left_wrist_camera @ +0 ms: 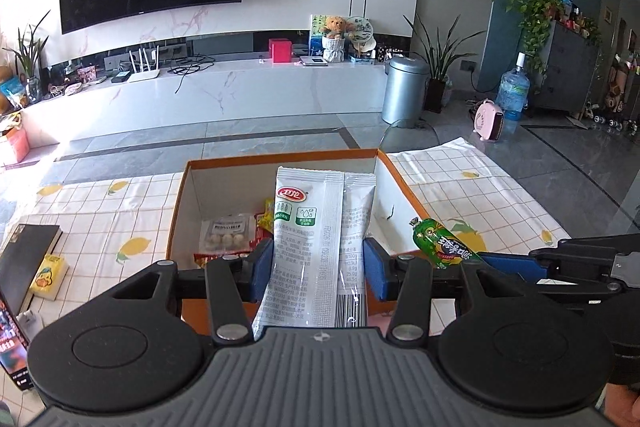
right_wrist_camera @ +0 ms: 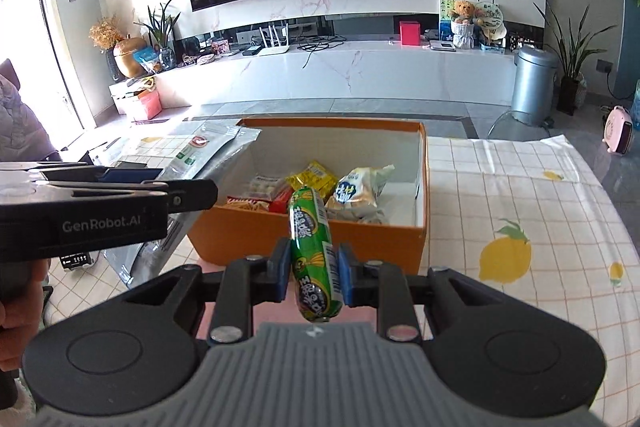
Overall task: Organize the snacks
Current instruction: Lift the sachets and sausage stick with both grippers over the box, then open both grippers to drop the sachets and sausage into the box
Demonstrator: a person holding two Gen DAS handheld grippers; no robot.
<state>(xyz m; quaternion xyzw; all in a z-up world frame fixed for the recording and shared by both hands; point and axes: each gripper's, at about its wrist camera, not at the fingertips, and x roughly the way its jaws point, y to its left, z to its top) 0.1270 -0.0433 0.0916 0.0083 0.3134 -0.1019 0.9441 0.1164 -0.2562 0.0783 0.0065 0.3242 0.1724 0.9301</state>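
My left gripper (left_wrist_camera: 318, 269) is shut on a white snack packet (left_wrist_camera: 316, 247) with a red logo, held upright in front of the orange box (left_wrist_camera: 280, 159). My right gripper (right_wrist_camera: 313, 273) is shut on a green sausage stick (right_wrist_camera: 314, 247), just short of the orange box (right_wrist_camera: 312, 239). Inside the box lie several snacks: a yellow packet (right_wrist_camera: 316, 179), a white puffed bag (right_wrist_camera: 358, 195) and a clear pack of white balls (left_wrist_camera: 226, 233). The sausage (left_wrist_camera: 444, 247) and right gripper also show at the right of the left wrist view. The white packet (right_wrist_camera: 208, 151) appears at the left of the right wrist view.
The box sits on a table with a white lemon-print checked cloth (right_wrist_camera: 520, 211). A black book (left_wrist_camera: 28, 263) and a yellow duck pack (left_wrist_camera: 48, 277) lie left of the box. A hand (right_wrist_camera: 20, 307) holds the left gripper. Beyond the table are the floor, a TV bench and a metal bin (left_wrist_camera: 404, 89).
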